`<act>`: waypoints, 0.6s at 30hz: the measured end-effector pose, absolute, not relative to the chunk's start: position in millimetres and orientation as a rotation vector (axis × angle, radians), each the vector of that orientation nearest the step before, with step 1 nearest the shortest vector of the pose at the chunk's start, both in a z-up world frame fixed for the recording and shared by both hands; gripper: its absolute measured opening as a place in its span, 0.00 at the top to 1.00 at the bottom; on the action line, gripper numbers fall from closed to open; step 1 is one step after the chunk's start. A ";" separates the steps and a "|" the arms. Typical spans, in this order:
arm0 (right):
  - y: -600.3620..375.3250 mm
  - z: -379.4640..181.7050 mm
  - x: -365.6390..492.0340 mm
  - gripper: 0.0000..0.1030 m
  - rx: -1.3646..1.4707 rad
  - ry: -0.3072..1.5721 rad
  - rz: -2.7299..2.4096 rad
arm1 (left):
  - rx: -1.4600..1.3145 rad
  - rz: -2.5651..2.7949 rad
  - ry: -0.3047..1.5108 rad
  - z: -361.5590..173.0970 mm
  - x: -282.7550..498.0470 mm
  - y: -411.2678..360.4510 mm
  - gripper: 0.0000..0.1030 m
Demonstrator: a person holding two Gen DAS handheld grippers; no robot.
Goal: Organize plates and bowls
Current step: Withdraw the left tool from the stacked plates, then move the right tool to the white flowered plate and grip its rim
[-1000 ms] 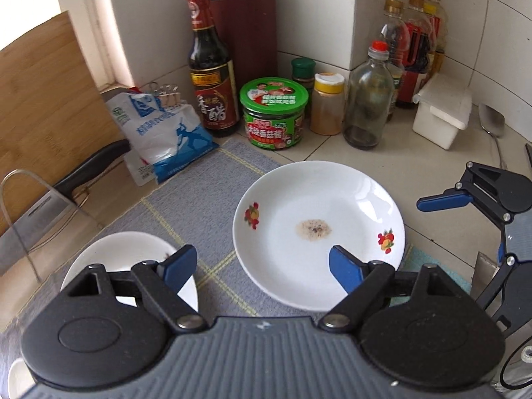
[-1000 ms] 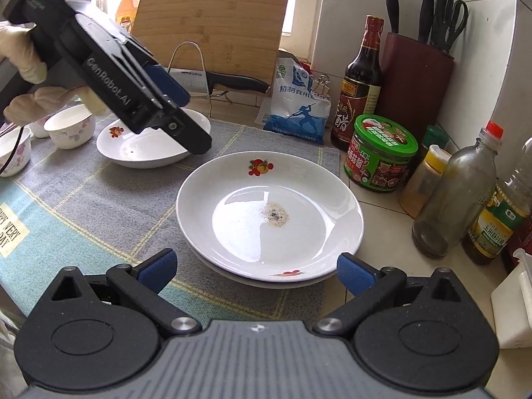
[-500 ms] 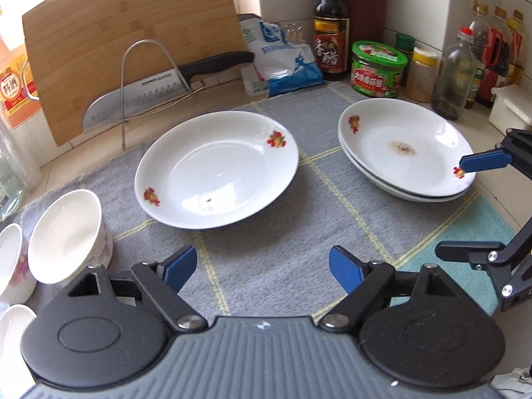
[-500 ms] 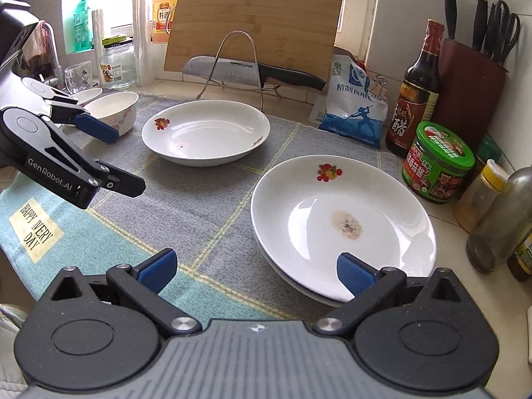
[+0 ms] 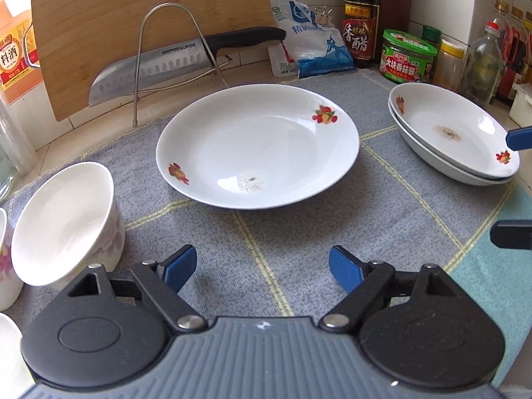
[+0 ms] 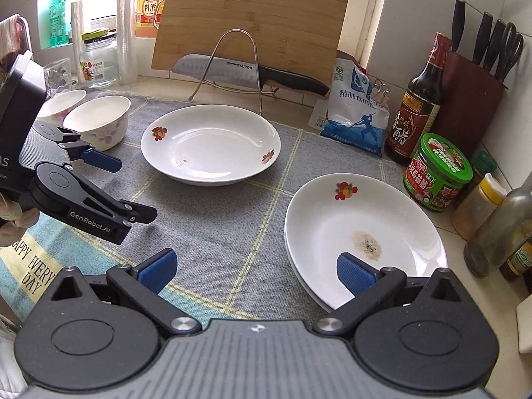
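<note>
We see a grey checked mat (image 5: 266,249) covering most of the counter, a wooden cutting board (image 6: 259,16) leaning at the counter's back edge with a knife (image 6: 239,69) on a wire rack (image 6: 232,66) in front of it; a single white plate (image 5: 257,144) sits mid-mat toward the back edge, empty, apart from both tools; two stacked plates (image 6: 362,236) sit at the mat's right edge, near the jars and bottles; white bowl (image 5: 66,219) at the mat's left edge, another bowl (image 6: 61,104) just behind it; left gripper (image 5: 262,266) over the mat's front, jaws wide apart, holding nothing; right gripper (image 6: 256,271) jaws apart too, right fingertip over the stack's near rim, contact we cannot tell
</note>
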State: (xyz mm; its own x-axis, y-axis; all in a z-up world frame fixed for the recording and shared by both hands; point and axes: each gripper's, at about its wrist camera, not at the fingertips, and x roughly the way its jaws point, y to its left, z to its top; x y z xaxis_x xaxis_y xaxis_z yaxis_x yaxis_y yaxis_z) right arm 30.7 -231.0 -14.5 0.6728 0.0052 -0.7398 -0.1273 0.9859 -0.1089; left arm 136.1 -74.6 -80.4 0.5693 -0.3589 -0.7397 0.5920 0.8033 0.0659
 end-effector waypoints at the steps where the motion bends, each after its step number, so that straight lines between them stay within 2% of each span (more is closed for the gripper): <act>1: -227.9 -13.1 30.9 0.00 -0.159 0.835 0.062 | 0.329 -0.575 0.779 -82.4 138.9 -76.0 0.16; 6: -218.6 -6.6 30.3 0.00 -0.178 0.845 0.024 | 0.292 -0.614 0.761 -89.7 146.2 -77.0 0.14; 13: -220.0 -6.1 47.5 0.00 -0.216 0.875 0.064 | 0.255 -0.600 0.766 -94.6 155.9 -77.8 0.00; 18: -228.3 -10.9 72.6 0.00 -0.237 0.881 0.156 | 0.239 -0.569 0.779 -94.5 161.1 -83.3 0.00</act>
State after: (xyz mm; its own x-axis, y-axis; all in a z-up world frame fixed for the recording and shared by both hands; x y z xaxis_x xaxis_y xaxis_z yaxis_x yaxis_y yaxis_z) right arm 72.6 -228.3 -10.9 0.6274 0.0378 -0.7778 -0.2319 0.9626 -0.1403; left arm 161.1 -83.3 -94.5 0.5723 -0.3940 -0.7192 0.5653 0.8249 -0.0020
